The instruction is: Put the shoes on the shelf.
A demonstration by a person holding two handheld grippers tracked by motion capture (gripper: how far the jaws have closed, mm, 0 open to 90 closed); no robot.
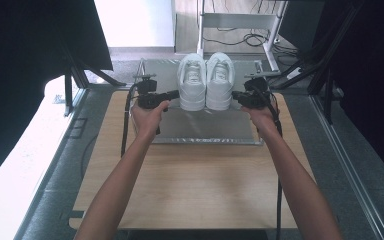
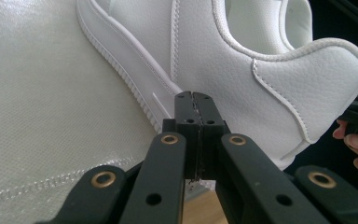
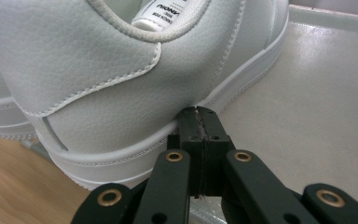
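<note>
Now both shoes side by side on grey mat (image 1: pixel 205 131) at far end of tabletop (image 1: pixel 190 185), heels toward person. Left gripper (image 1: pixel 174 93) fingers fully closed, holding nothing, tips against outer side of left shoe (image 1: pixel 191 80). Right gripper (image 1: pixel 235 94) likewise closed, empty, tips at sole edge of right shoe (image 1: pixel 220 79). Probably squeezing pair together from both flanks to line them up

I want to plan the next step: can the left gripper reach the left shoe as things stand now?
Probably yes. The left gripper, jaws shut, is already at the outer side of the left shoe, near the heel, with nothing between them. The right gripper is likewise at the right shoe.
</note>
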